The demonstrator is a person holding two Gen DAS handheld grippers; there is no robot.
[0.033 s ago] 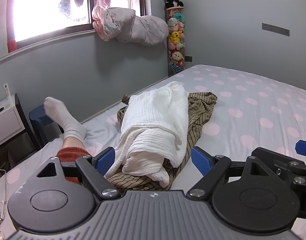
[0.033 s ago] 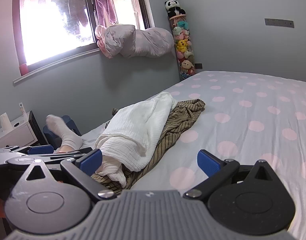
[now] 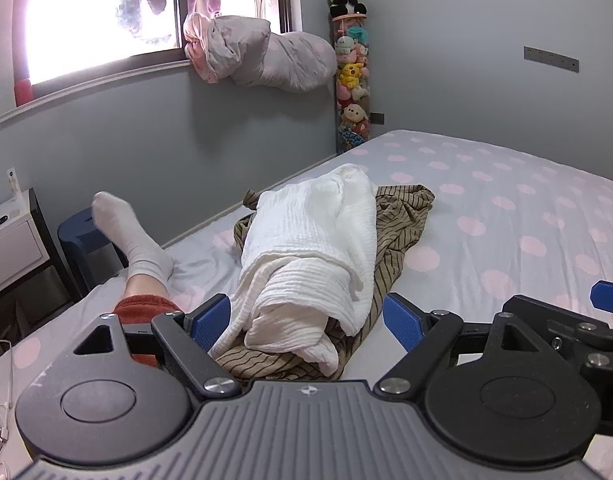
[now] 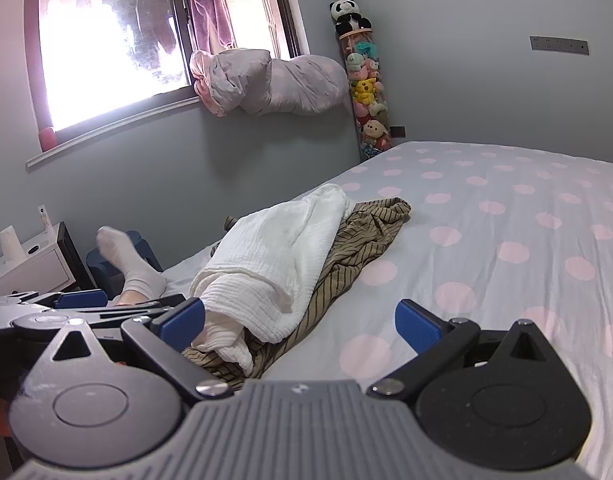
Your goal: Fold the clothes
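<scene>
Two garments are being observed heaped together on the bed (image 3: 506,208), and all positions below are being given relative to the white garment (image 3: 306,248). The white garment, of crinkled cloth, is lying loosely bundled and rolled over on itself, not flat and with no squared edges. Beneath it and spilling out to its right and near side, a brown striped garment (image 3: 402,236) is lying crumpled. Neither piece is being seen in a folded state.

The left gripper (image 3: 306,316) is being held just short of the white garment's near end, its jaws spread wide and framing that end, with nothing being pinched. The right gripper (image 4: 300,320) is likewise being held spread, to the right of the white garment's near end, over the striped cloth's edge and the bare sheet; nothing is being gripped. A socked foot (image 3: 130,236) is resting on the bed to the left of the white garment.

The step in hand is being judged as the approach to the heap, with a garment to be taken up. Whether other pieces are lying finished out of view cannot be told. The next move is being judged to call for the top white garment being separated from the striped one, its edge or corners being found and pinched, and the cloth being spread flat on the free sheet to the right. Care is being advised that both layers are not caught together.
</scene>
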